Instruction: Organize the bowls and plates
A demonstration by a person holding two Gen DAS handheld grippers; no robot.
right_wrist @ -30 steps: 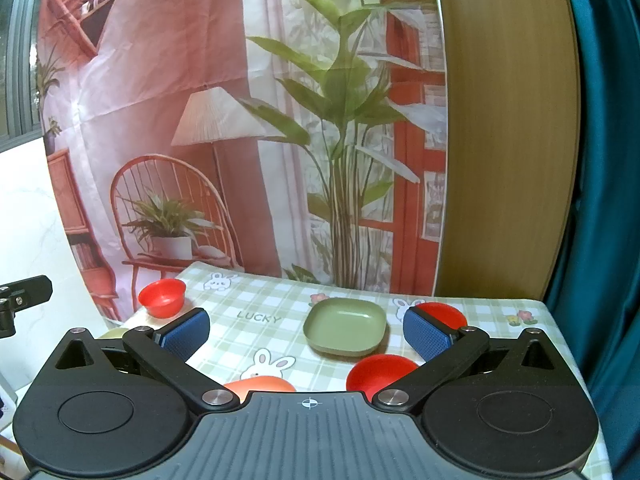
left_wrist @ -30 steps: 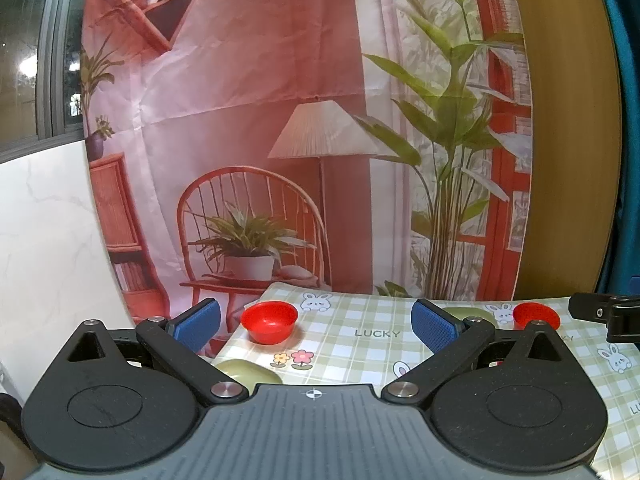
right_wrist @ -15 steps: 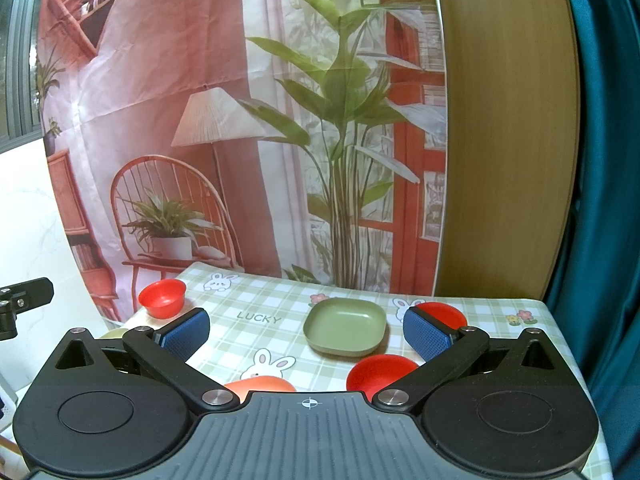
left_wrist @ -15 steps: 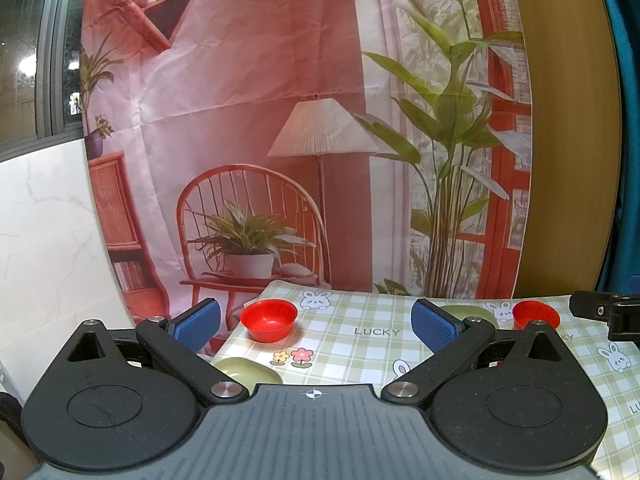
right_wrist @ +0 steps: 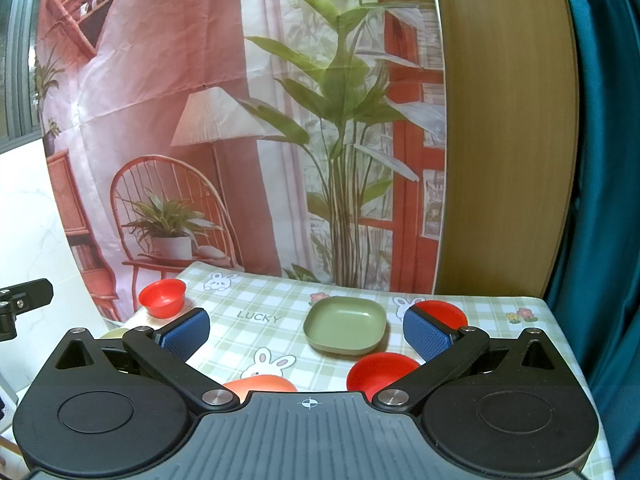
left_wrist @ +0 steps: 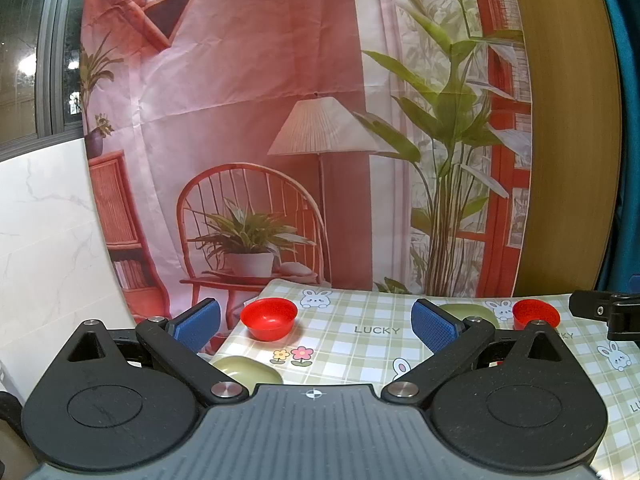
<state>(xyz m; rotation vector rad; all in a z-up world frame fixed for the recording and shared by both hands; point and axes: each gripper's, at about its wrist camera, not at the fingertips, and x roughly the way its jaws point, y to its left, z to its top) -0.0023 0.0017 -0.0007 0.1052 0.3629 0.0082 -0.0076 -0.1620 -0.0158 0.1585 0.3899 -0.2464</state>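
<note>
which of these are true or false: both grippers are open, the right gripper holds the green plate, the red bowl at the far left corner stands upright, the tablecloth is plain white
1. Both grippers are open: true. The left gripper and right gripper both have spread jaws with nothing between them.
2. The right gripper holds the green plate: false. It rests on the tablecloth, untouched.
3. The red bowl at the far left corner stands upright: true.
4. The tablecloth is plain white: false. It is green-checked with rabbits and flowers.
</note>
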